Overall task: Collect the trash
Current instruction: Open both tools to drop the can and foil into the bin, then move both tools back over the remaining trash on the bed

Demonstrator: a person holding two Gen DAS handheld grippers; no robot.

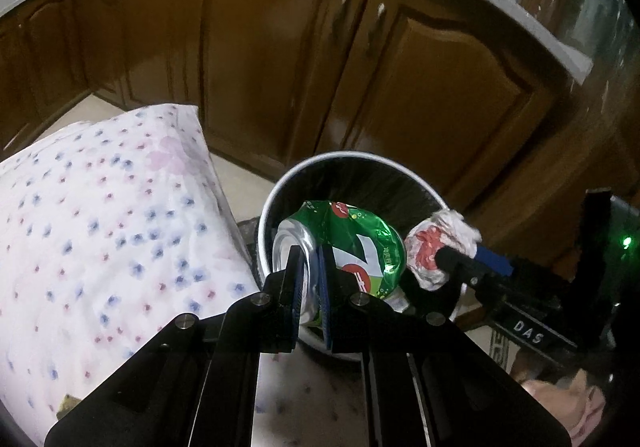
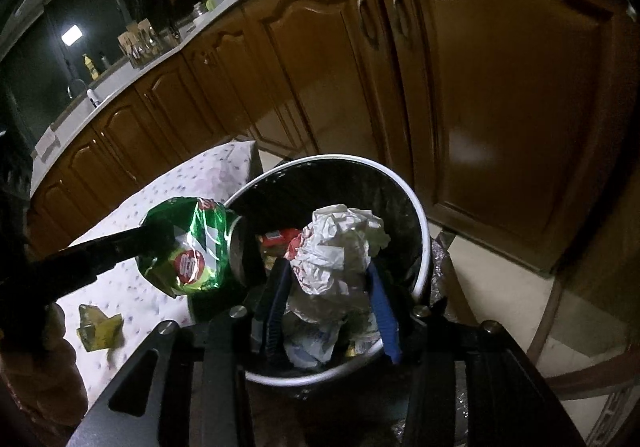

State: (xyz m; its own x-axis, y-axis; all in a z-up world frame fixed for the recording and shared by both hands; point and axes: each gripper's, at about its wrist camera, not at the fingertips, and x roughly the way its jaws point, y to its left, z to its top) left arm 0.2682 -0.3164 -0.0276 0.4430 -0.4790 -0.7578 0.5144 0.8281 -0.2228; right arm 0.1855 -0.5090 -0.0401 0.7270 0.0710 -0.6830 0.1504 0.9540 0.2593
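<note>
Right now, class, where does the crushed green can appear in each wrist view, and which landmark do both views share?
Left wrist view: crushed green can low centre, clamped in the left gripper over the bin.
Right wrist view: the can left of centre, beside the bin.
Shared landmark: the white-rimmed bin.

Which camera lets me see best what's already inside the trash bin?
The right wrist view: it looks down into the bin, showing wrappers at the bottom behind the crumpled paper. In the left wrist view the crushed green can hides most of the inside.
</note>
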